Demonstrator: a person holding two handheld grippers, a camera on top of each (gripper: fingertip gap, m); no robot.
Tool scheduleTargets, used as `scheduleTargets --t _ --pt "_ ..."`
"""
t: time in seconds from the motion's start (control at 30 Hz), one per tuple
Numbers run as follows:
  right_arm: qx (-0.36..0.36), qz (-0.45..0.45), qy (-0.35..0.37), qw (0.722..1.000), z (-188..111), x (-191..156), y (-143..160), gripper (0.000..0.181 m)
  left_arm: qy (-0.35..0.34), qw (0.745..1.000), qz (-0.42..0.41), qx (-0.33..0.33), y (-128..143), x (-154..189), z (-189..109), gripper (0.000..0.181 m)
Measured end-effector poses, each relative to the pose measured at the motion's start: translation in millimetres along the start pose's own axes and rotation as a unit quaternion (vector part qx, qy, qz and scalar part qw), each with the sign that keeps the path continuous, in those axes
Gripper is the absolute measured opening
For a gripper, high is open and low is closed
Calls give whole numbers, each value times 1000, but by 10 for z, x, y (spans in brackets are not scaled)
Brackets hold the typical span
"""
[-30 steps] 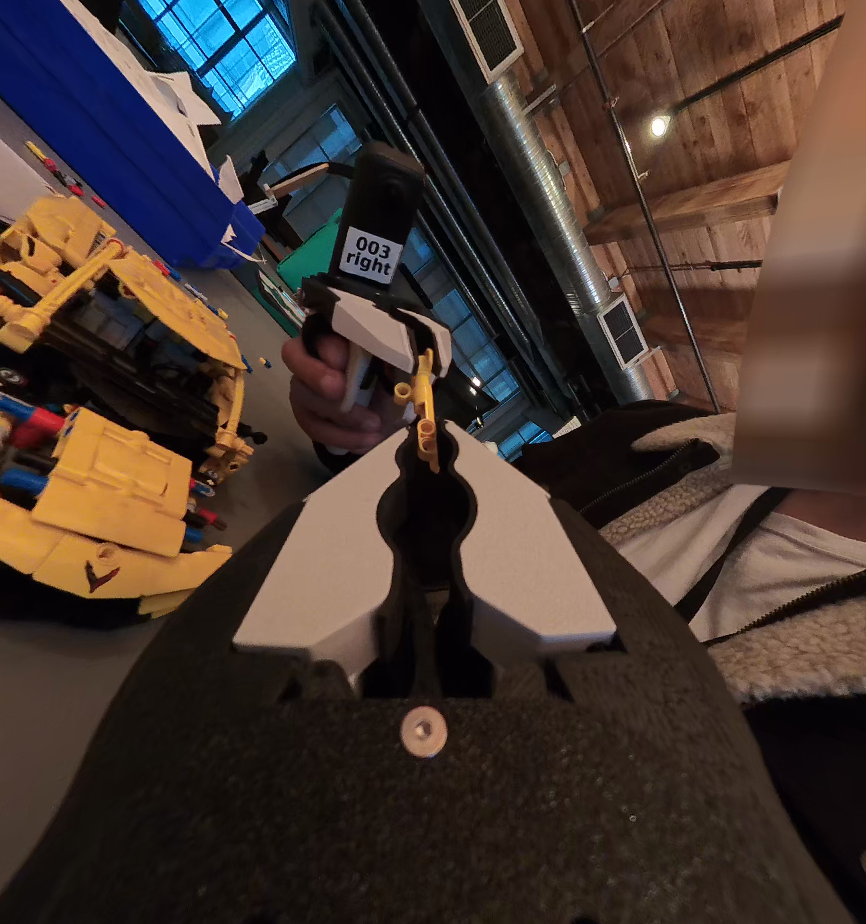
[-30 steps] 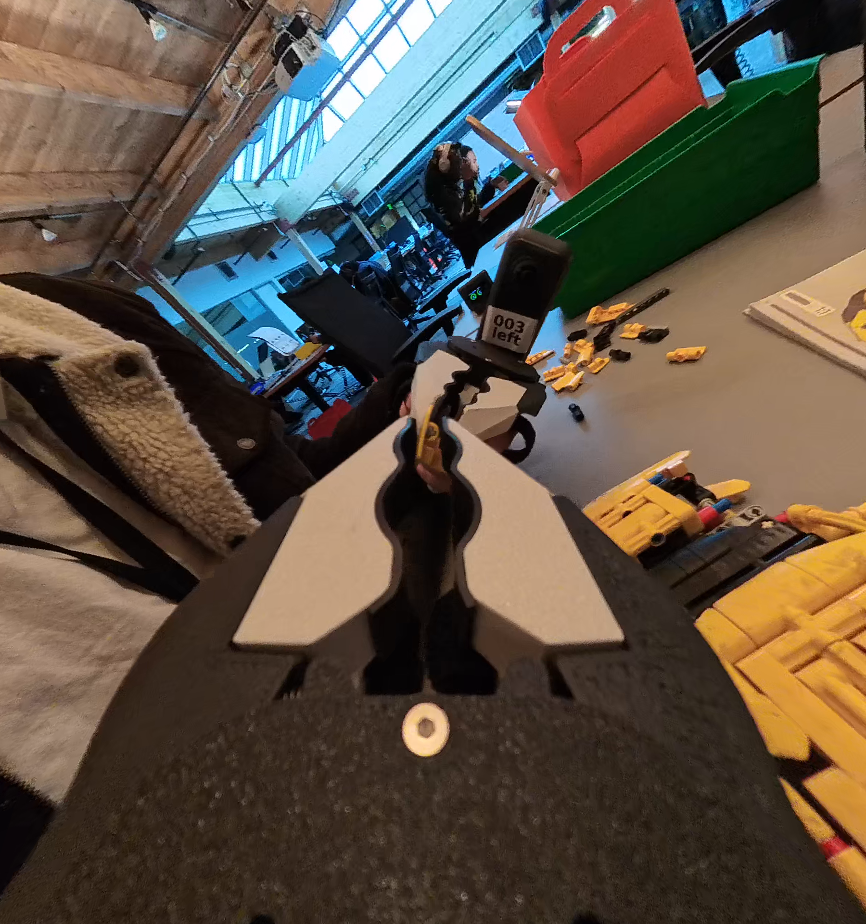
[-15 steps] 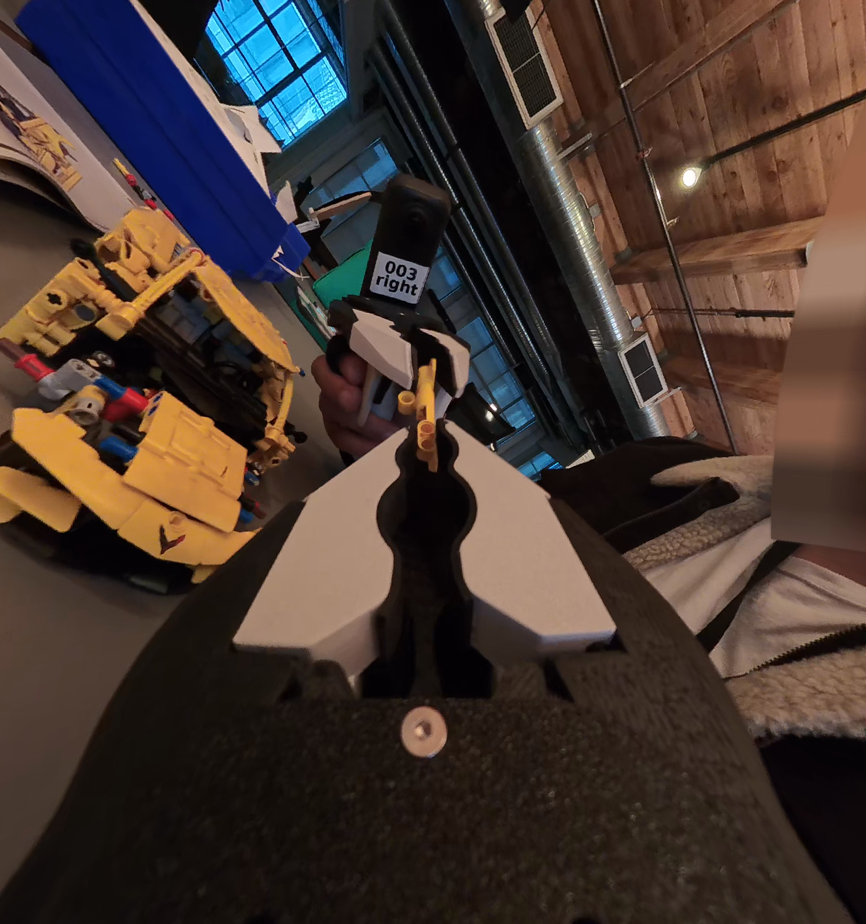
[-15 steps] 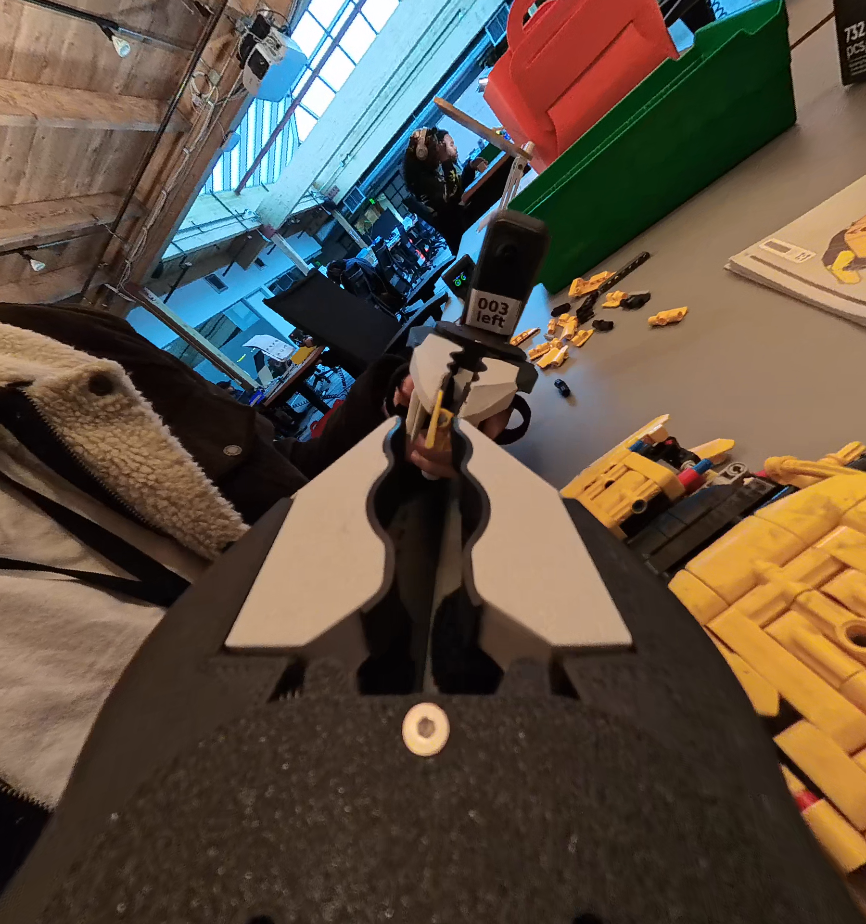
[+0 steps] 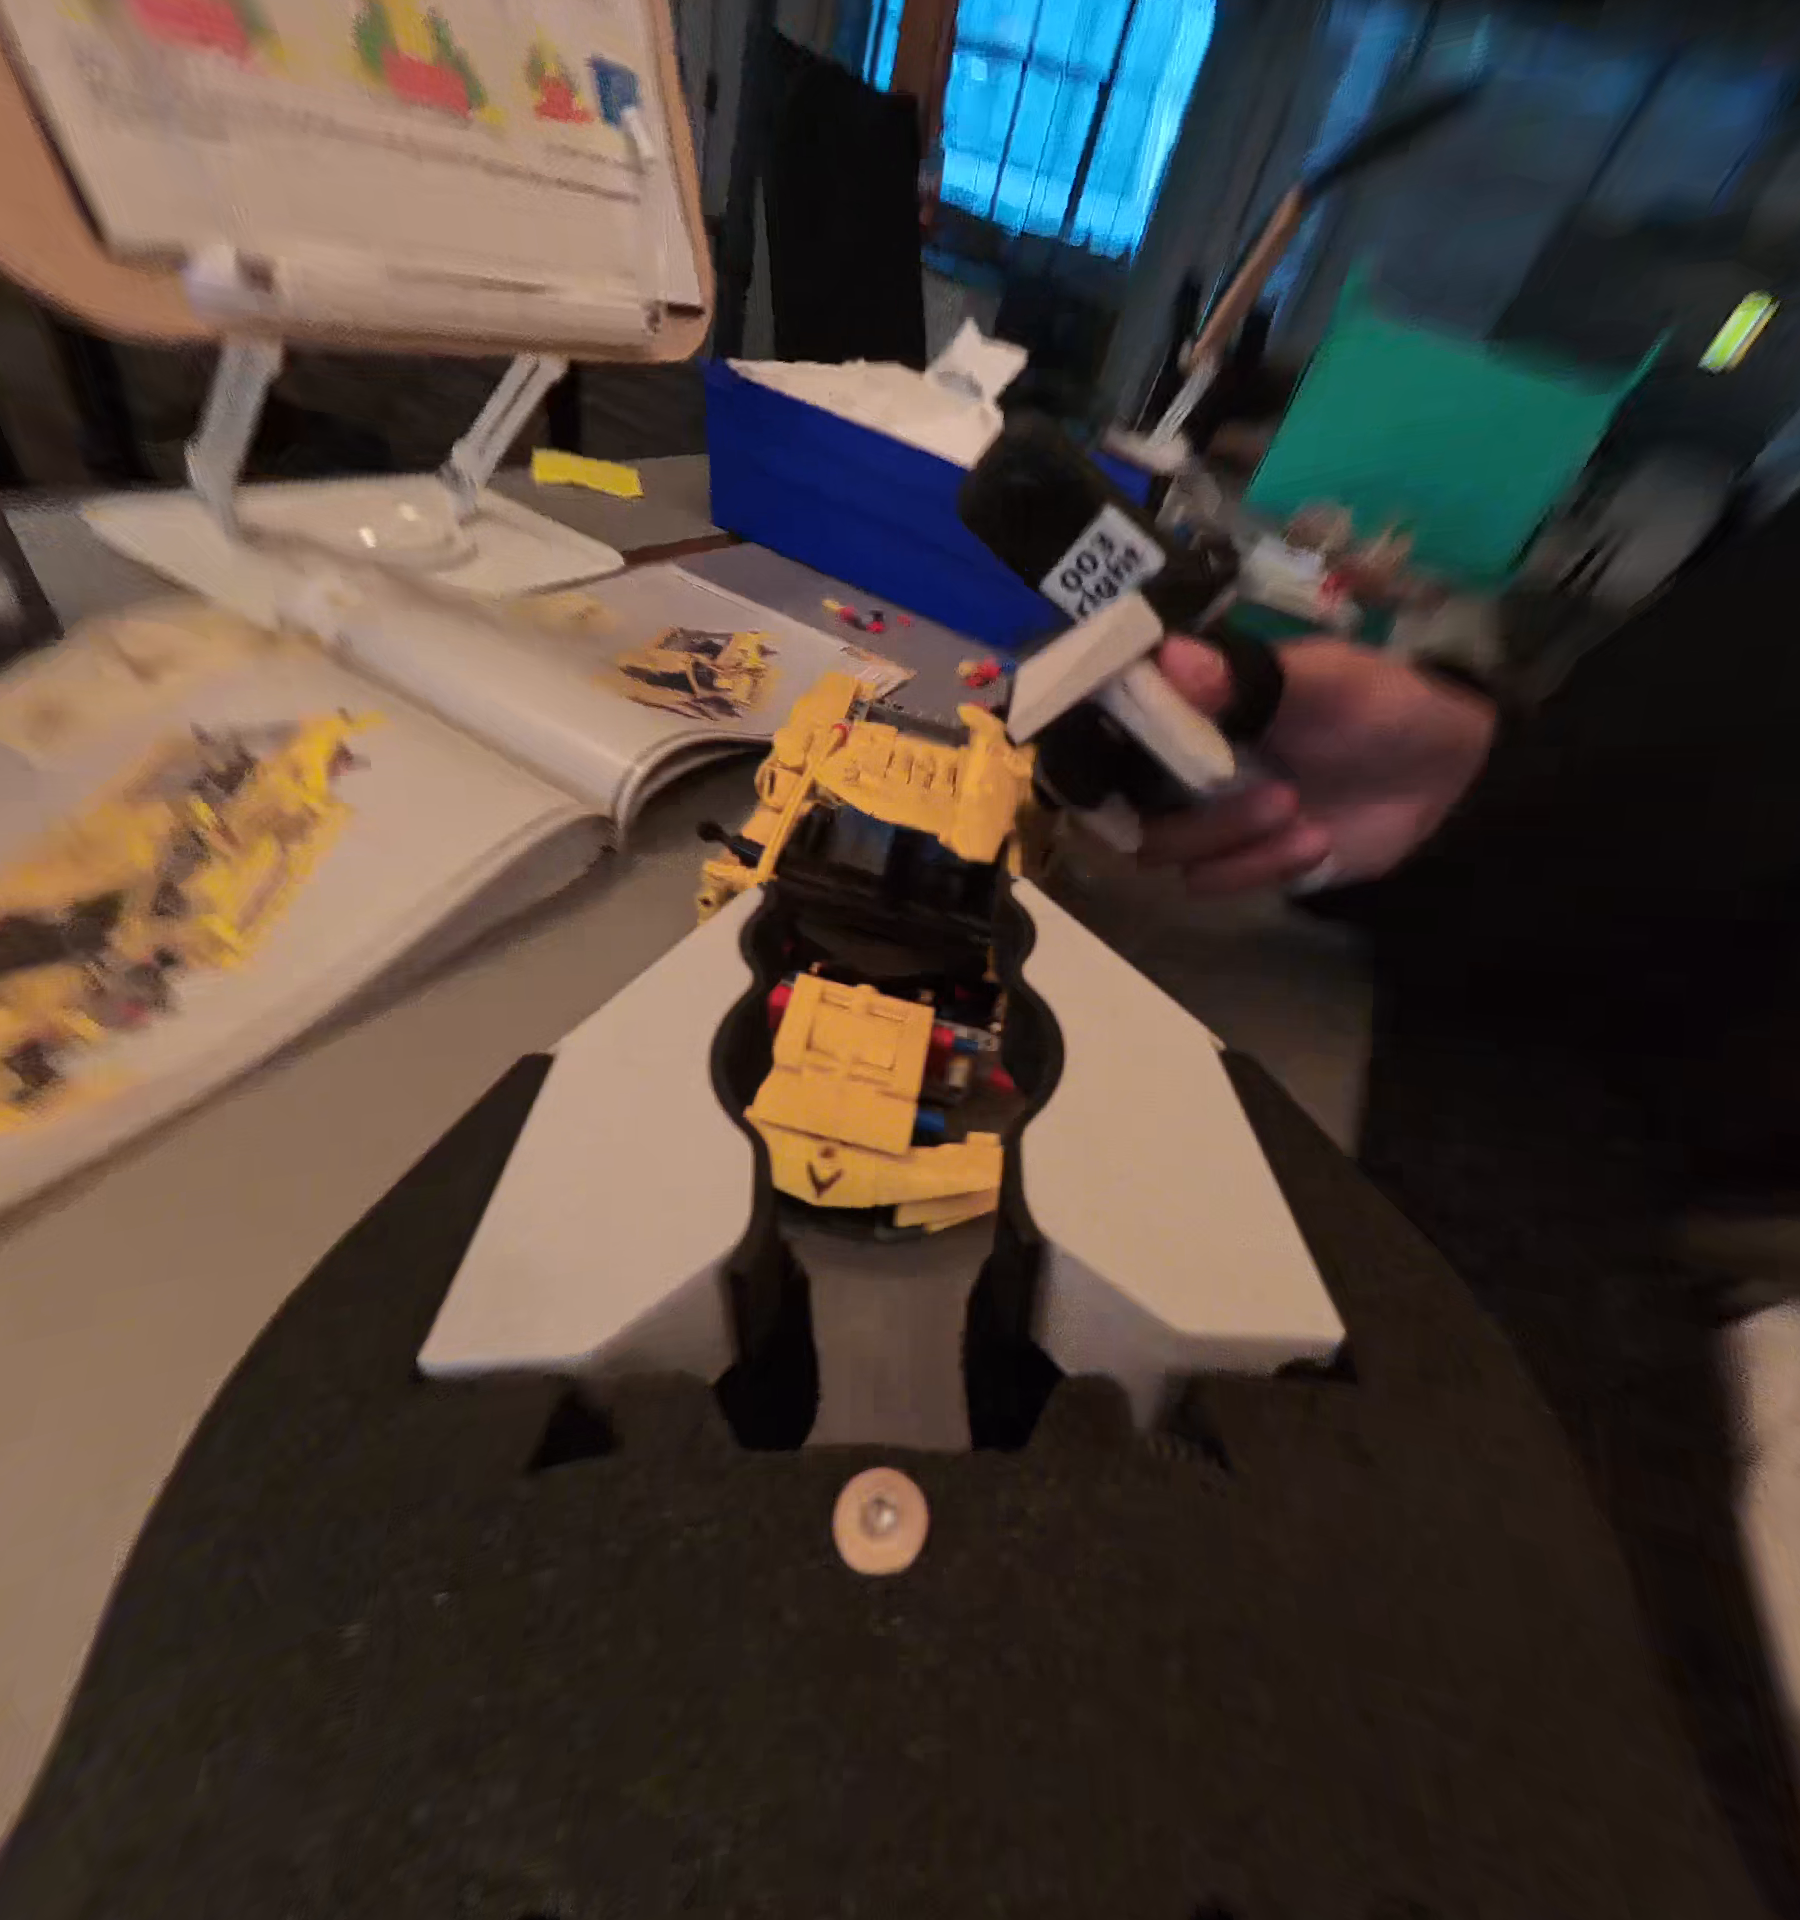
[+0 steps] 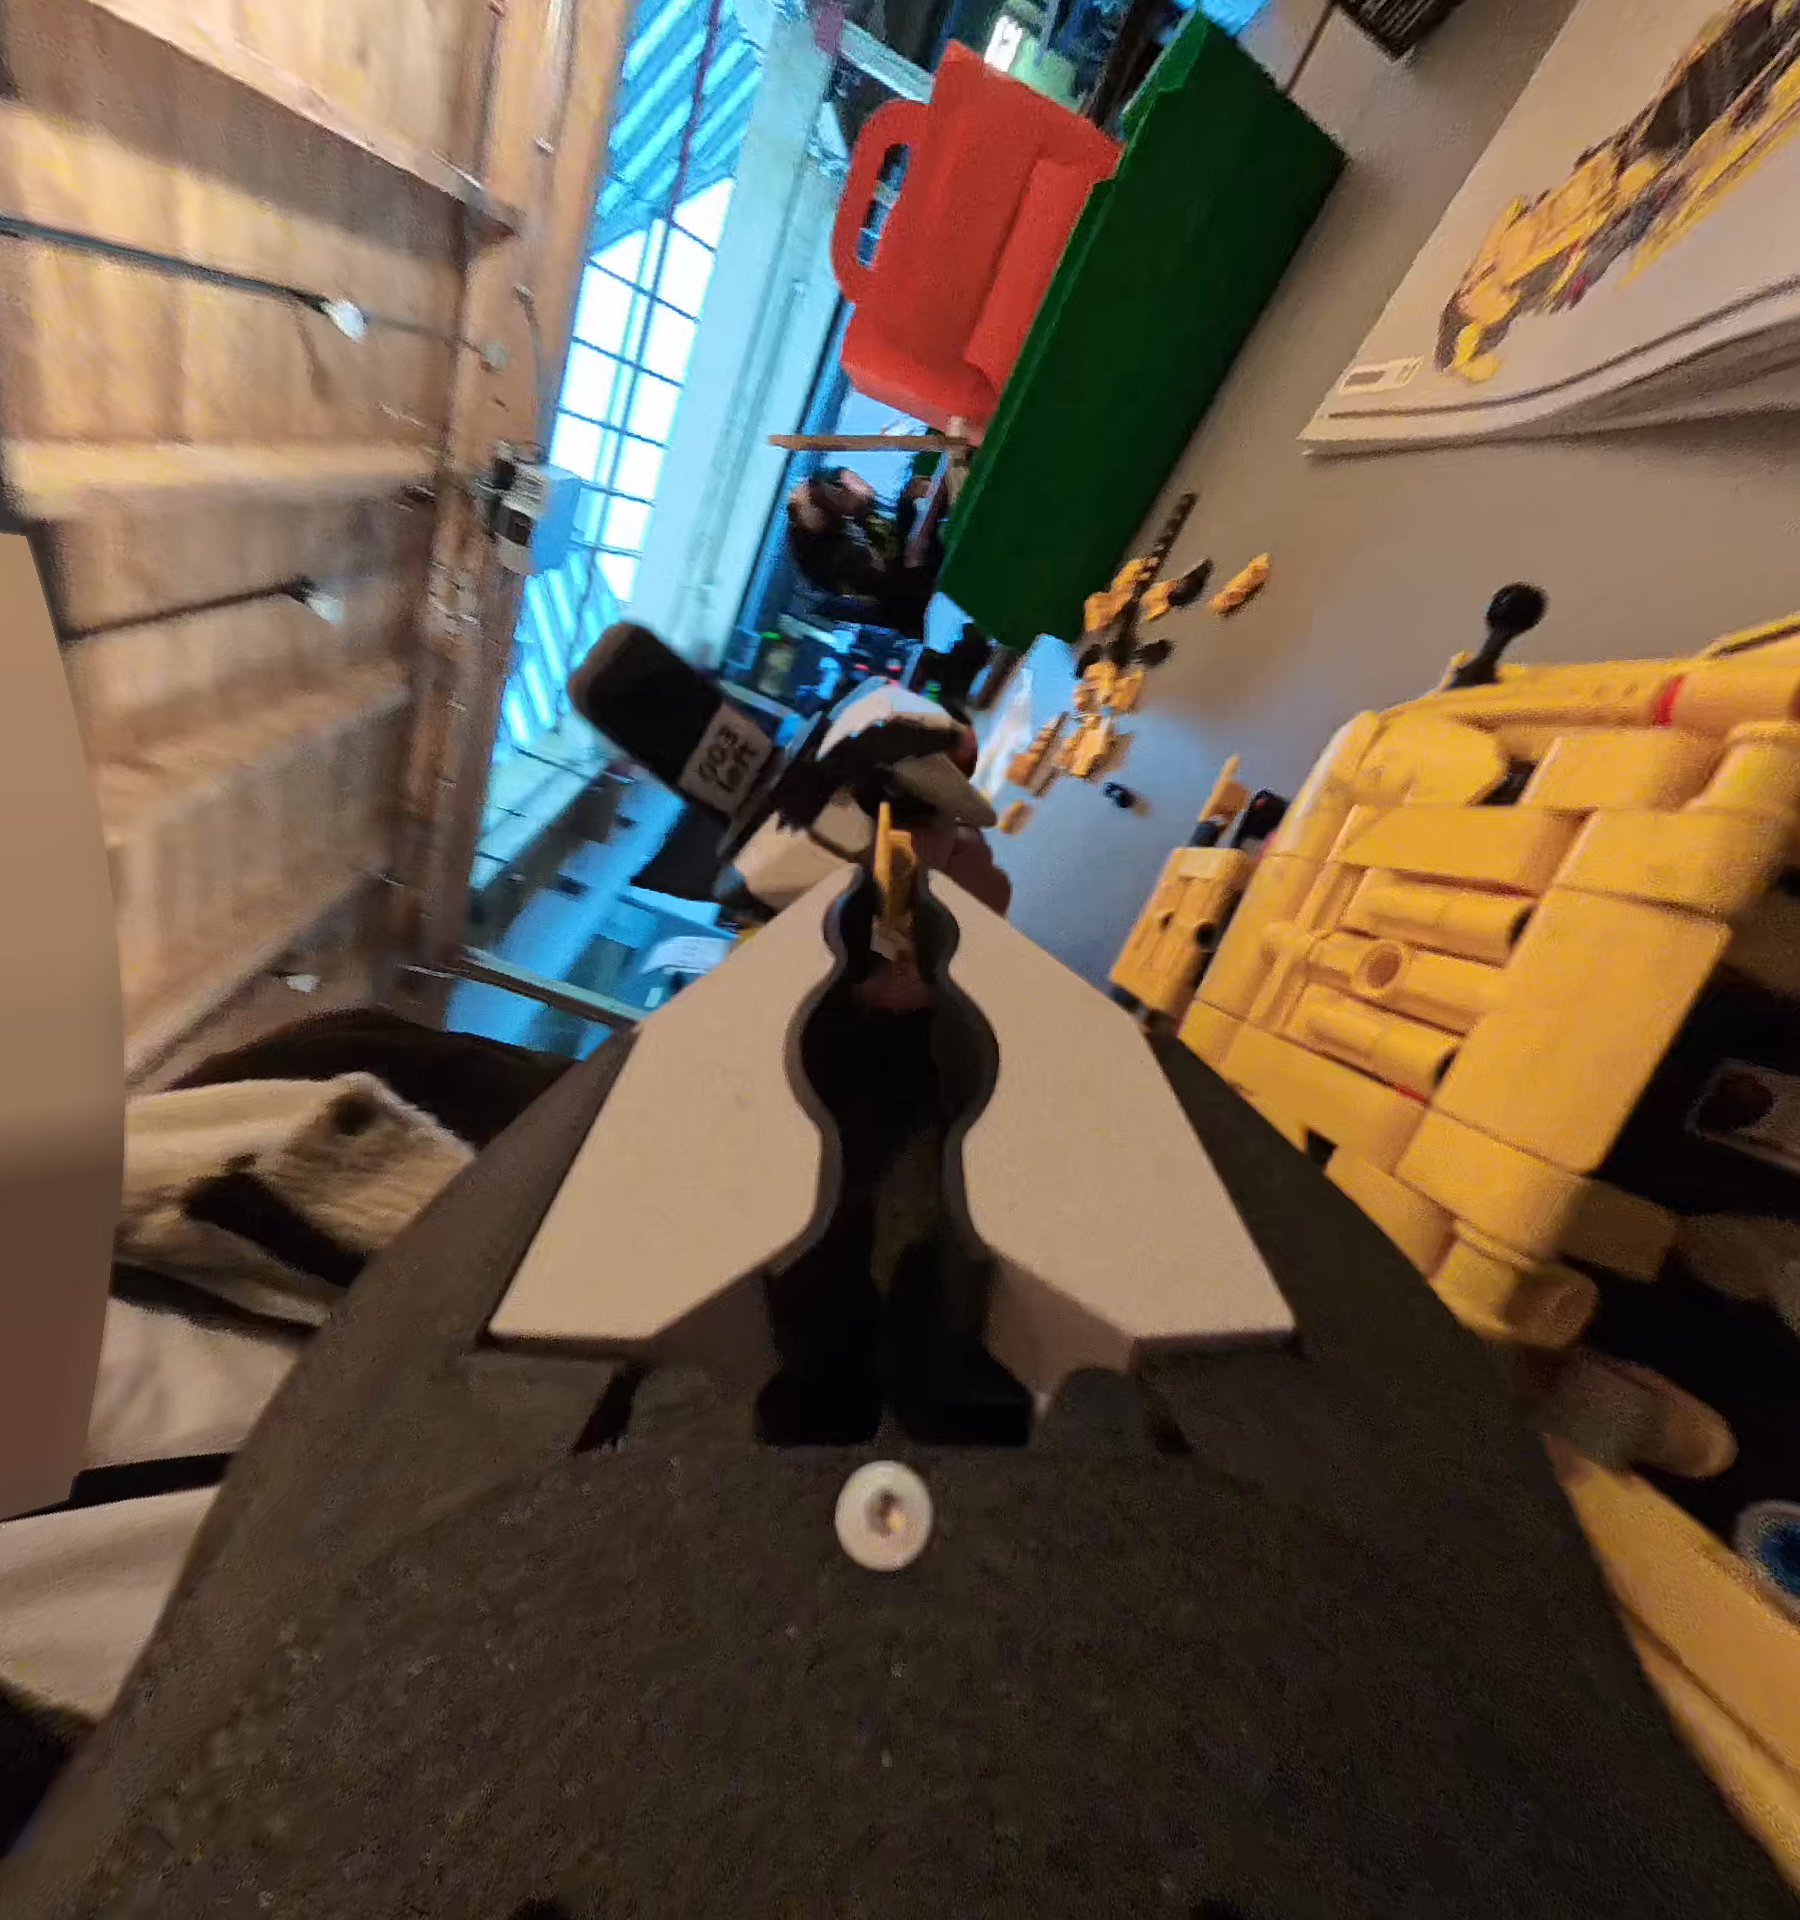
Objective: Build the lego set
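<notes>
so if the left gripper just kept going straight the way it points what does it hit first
Most likely the yellow lego vehicle: it fills the gap between the open fingers of the left gripper, on the grey table. Depth is unclear and the picture is blurred, so how far ahead it sits is uncertain.

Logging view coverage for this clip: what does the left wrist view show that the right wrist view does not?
Only the left wrist view shows the blue bin, the board on a white stand and the left hand-held gripper, open and empty.

Only the right wrist view shows the green bin, the red carrier, loose yellow pieces and the small yellow part pinched by the right hand-held gripper.

Both show the yellow model, the open instruction book and the grey table.
</notes>
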State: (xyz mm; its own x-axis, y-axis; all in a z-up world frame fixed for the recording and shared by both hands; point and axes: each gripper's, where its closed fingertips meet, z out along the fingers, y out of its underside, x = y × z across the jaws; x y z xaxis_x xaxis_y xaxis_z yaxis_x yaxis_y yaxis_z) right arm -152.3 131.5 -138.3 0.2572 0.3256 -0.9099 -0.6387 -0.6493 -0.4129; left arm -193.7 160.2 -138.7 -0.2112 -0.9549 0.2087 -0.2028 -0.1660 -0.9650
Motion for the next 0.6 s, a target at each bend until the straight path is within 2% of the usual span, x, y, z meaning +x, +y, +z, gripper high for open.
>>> scheduleTargets --t 0.1,0.17,0.3,0.6 --pt "-11 13 -25 1000 32 -92 36 6 -48 985 152 -58 67 92 75 40" --pt "-19 11 -29 999 57 -140 60 6 -63 976 200 -61 53 133 84 39" --pt "-40 -2 -7 999 97 -99 135 6 -34 976 209 -52 40 286 91 24" --pt "-61 -8 2 998 155 -35 222 6 -24 974 211 -79 168 289 100 12"
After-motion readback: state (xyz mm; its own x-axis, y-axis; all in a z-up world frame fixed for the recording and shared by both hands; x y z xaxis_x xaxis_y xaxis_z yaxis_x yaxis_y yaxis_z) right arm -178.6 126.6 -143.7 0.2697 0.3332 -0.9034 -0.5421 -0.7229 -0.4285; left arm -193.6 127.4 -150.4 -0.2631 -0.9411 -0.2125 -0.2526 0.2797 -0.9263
